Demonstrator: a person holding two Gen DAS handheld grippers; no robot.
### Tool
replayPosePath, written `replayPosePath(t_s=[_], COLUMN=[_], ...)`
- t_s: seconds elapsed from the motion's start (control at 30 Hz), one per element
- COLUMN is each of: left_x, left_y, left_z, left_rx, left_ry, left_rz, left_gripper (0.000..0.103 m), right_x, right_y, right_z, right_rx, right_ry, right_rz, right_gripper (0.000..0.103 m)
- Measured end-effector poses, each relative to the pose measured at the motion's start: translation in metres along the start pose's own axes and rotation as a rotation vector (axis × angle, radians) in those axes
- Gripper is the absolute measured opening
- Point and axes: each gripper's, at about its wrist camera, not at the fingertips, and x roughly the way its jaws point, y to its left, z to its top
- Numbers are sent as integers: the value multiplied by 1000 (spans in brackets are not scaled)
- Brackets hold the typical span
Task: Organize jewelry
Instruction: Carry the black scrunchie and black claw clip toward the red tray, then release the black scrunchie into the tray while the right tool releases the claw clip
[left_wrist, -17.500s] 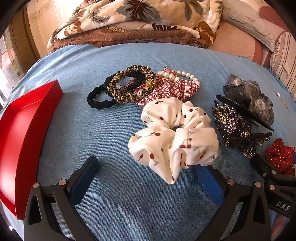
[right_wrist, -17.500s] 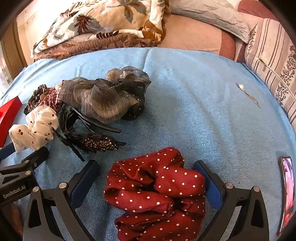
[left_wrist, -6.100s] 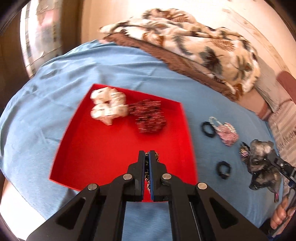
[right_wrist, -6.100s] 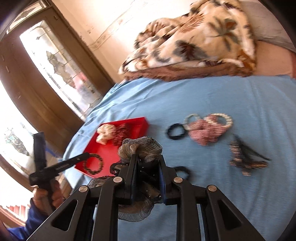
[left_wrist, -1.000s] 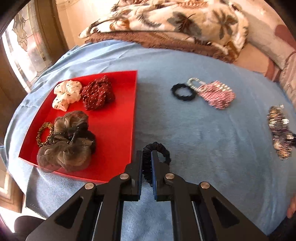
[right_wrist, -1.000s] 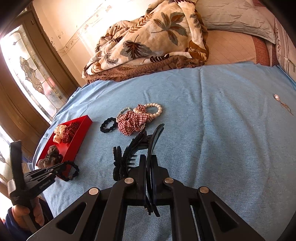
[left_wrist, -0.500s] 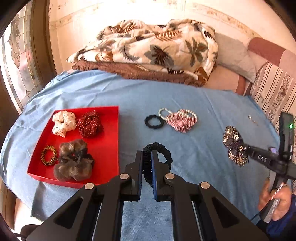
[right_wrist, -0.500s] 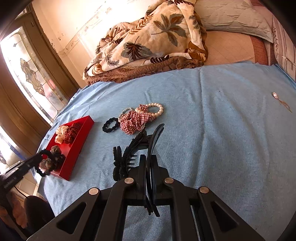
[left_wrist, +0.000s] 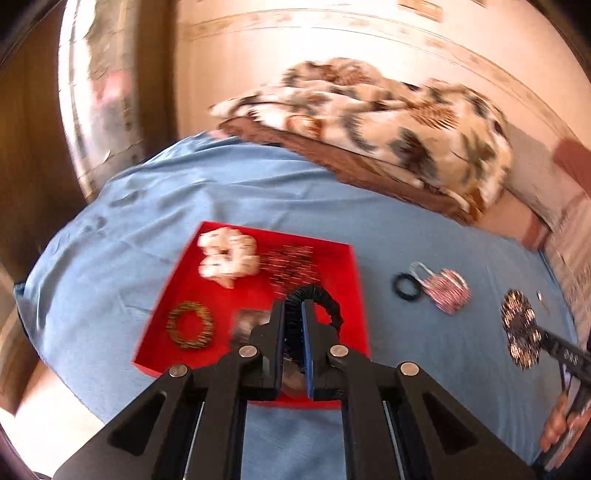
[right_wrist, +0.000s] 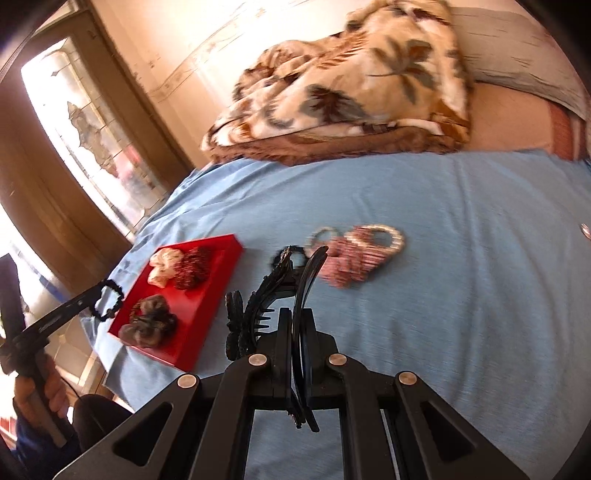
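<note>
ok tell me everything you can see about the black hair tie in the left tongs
The black hair tie is a ruffled fabric-covered loop, seemingly elastic. The left tongs are shut on one side of it, so the loop stands upright and arcs to the right of the fingers. It hangs above the red tray, touching only the tongs. The right wrist view shows it near the tray's near corner.

One red tray (left_wrist: 354, 280) holds four hair accessories: one white scrunchie (left_wrist: 227, 258), one dark red scrunchie (left_wrist: 291, 264), one leopard-print band (left_wrist: 190, 325) and one grey bow clip (right_wrist: 149, 326). Two black ruffled hair ties are present, one gripped (left_wrist: 316, 299) and one on the blue sheet (left_wrist: 406, 286). One plaid scrunchie (left_wrist: 448, 291), one pearl bracelet (right_wrist: 388, 236) and one rhinestone claw clip (left_wrist: 521, 330) complete the count.
</note>
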Motion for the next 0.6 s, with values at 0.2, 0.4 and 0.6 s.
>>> replayPosePath(t_s=[0.2,0.4,0.6], left_x=[38,84,118], left_y=[52,80,94], left_z=[12,19,28], left_rx=[-114,-162,-152], left_ry=[45,102,133], left_rz=[9,21,74], left_gripper=[8,8,8], right_x=[38,87,139], right_y=[60,122,166], right_z=[14,18,17], right_rx=[-67,-163,-237], right_ry=[53,119,182], right_rz=[69,113,96], right_gripper=[6,6,6])
